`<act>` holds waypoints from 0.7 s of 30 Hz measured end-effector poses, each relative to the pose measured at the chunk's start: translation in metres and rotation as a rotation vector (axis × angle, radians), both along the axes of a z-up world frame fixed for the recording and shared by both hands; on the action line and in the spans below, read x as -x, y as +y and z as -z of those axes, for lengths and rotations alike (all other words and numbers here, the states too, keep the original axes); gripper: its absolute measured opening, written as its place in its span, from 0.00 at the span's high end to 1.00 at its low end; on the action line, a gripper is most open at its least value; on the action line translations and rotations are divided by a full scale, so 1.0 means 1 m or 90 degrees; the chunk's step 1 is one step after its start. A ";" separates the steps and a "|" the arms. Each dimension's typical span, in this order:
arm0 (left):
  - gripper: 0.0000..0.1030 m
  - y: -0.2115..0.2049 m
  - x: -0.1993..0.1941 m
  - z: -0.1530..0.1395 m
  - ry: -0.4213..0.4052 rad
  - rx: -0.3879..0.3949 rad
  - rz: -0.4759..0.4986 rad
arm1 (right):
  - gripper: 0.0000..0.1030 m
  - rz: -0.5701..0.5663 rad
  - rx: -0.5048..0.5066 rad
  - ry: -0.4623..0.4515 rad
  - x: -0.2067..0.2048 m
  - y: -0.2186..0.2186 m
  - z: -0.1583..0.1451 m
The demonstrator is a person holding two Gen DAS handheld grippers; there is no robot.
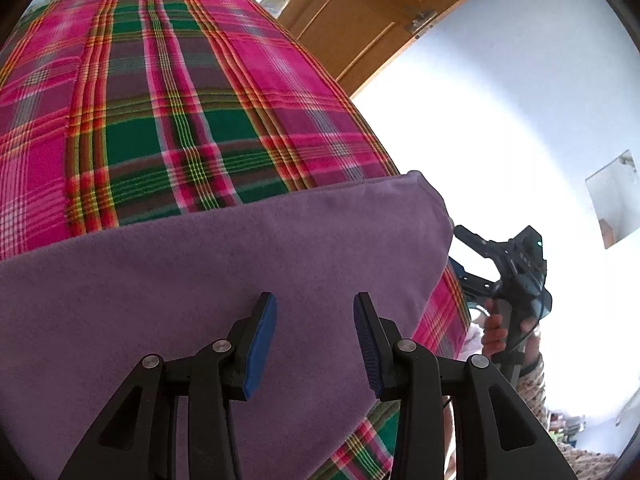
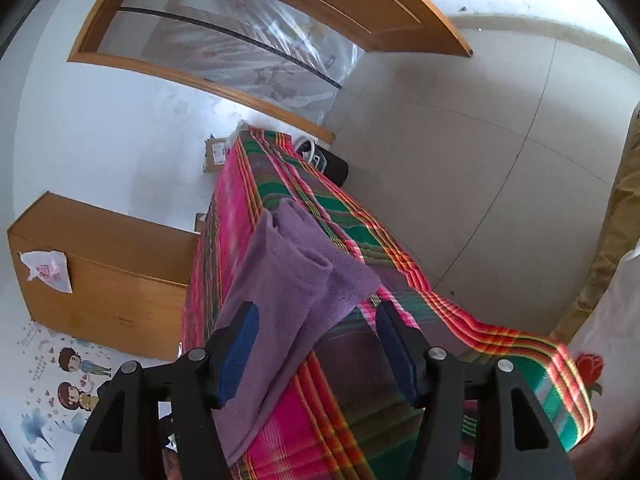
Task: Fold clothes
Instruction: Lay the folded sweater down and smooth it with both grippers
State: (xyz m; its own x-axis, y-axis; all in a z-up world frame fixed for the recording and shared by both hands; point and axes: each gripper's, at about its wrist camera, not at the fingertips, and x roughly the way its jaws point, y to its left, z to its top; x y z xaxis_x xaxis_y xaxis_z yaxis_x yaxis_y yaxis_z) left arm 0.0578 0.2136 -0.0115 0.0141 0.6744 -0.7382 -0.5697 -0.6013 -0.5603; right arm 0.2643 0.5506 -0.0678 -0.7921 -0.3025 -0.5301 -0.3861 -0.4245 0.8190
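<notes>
A purple fleece garment [image 1: 240, 280] lies folded on a table covered with a pink, green and red plaid cloth [image 1: 180, 100]. My left gripper [image 1: 316, 304] hovers over its near part, open, with nothing pressed between the blue pads. In the right wrist view the purple garment [image 2: 288, 280] runs along the plaid cloth [image 2: 360, 400], one layer doubled over near its far end. My right gripper [image 2: 316, 312] is open above the garment's near edge, its pads clear of the fabric. The left wrist view shows the right gripper [image 1: 460, 252] at the garment's right corner, held by a hand [image 1: 496, 332].
A wooden cabinet [image 2: 100, 260] stands left of the table. A cardboard box [image 2: 216, 156] and a black roll [image 2: 336, 168] sit at the far end. A wooden door [image 1: 360, 20] and tiled floor [image 2: 480, 160] lie beyond. A person's clothing [image 2: 616, 240] is at the right.
</notes>
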 end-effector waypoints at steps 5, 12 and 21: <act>0.61 0.001 0.001 0.001 -0.001 0.002 0.001 | 0.40 0.016 0.040 0.014 0.006 0.004 0.008; 0.61 0.009 0.004 0.002 -0.004 0.000 0.006 | 0.69 0.015 -0.059 -0.018 0.014 -0.003 -0.007; 0.61 0.016 0.006 0.002 -0.008 -0.005 0.015 | 0.90 0.001 -0.269 -0.039 0.028 -0.034 -0.046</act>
State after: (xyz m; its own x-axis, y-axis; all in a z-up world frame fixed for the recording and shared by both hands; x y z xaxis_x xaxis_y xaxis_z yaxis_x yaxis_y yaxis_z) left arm 0.0519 0.2292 -0.0131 0.0384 0.6793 -0.7328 -0.5765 -0.5840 -0.5715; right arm 0.2364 0.5170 -0.0222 -0.7559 -0.0476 -0.6530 -0.4290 -0.7174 0.5489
